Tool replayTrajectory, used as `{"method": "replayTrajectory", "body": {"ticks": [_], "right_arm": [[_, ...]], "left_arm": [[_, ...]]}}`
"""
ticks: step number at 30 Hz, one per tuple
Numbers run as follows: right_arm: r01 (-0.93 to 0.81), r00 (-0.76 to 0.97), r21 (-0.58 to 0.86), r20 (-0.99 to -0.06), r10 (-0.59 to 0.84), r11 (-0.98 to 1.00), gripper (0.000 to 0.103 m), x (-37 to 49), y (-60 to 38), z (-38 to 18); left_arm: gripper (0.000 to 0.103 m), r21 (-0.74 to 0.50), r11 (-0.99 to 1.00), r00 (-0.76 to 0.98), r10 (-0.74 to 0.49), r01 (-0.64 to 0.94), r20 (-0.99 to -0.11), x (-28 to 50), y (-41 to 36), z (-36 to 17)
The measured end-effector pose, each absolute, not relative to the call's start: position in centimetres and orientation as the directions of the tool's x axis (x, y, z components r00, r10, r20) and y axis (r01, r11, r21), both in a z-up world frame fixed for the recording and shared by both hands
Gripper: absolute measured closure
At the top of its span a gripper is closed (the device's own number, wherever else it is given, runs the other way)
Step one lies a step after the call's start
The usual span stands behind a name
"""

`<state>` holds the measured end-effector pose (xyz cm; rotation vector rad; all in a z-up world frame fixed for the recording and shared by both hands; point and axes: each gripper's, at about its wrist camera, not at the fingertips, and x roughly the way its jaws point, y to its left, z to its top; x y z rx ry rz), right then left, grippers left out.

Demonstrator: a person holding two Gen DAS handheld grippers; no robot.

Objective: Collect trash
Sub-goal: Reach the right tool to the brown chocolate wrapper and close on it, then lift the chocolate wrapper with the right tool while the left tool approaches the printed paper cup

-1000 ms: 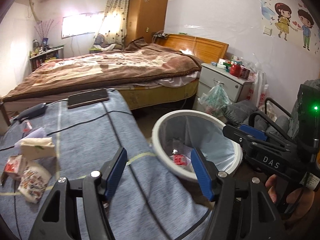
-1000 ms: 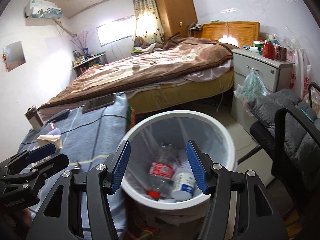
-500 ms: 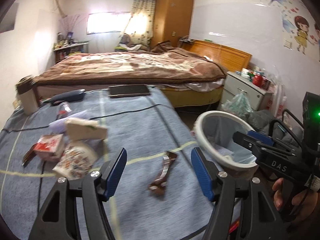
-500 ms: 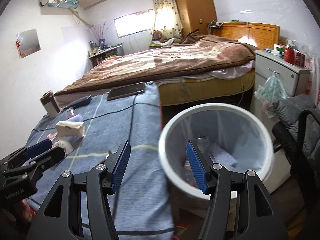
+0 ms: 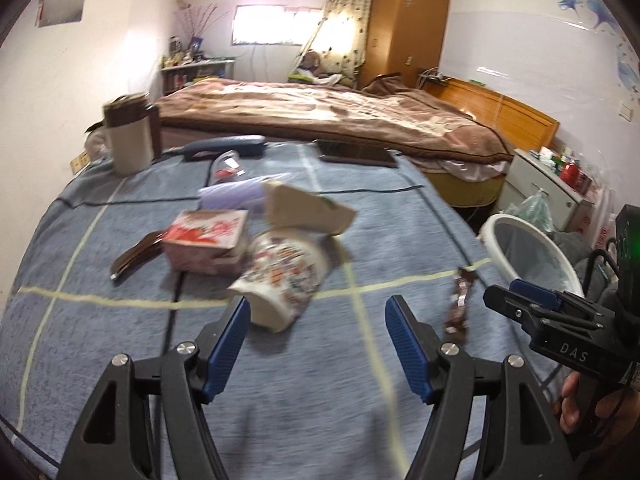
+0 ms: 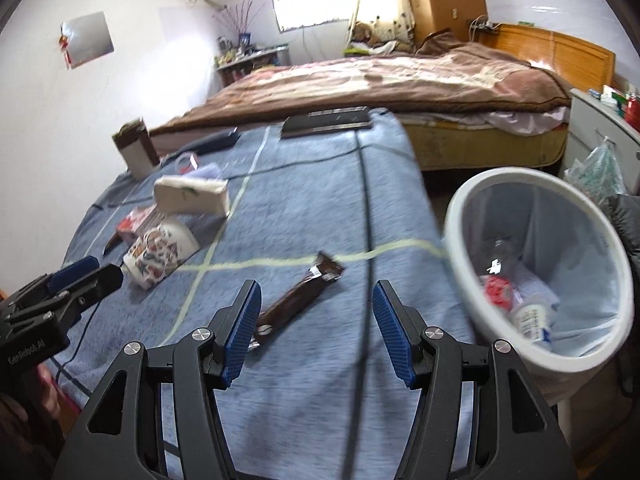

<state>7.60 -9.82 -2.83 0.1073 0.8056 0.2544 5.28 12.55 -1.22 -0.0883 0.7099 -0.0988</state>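
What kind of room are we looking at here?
Almost certainly a lived-in home bedroom. A large bed with a brown blanket fills the back, a wooden wardrobe stands by the curtained window, and a white nightstand sits beside the bed.

The worktop (image 5: 100,320) has a blue cloth with pale yellow lines. On it lie a paper cup with colored pictures (image 5: 280,280), a red and white box (image 5: 204,240), a white tissue pack (image 6: 192,196), a brown wrapper (image 6: 304,296), a dark phone (image 6: 326,120) and a black cable (image 6: 366,216). A brown and white carton (image 5: 130,140) stands upright near the far corner.
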Motion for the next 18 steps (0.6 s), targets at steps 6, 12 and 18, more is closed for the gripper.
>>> {"method": "replayTrajectory", "body": {"ticks": [6,12,18], "right_arm": [[-0.173,0.634,0.130,-0.744,0.212,0.976,0.043,8.2,-7.6,-3.8],[-0.167,0.605,0.106,-0.775,0.186,0.980,0.043,8.8,-6.4,-4.7],[-0.176,0.606,0.073,-0.778,0.167,0.982,0.058,8.6,-5.7,-5.0]], "left_arm": [[0.031,-0.107,0.994,0.740,-0.098,0.035,-0.665,6.1,14.6,-2.1],[0.030,-0.123,0.991,0.719,-0.123,0.053,-0.684,7.9,15.5,-2.9],[0.030,-0.102,0.992,0.689,-0.124,0.073,-0.714,9.7,15.4,-3.8]]}}
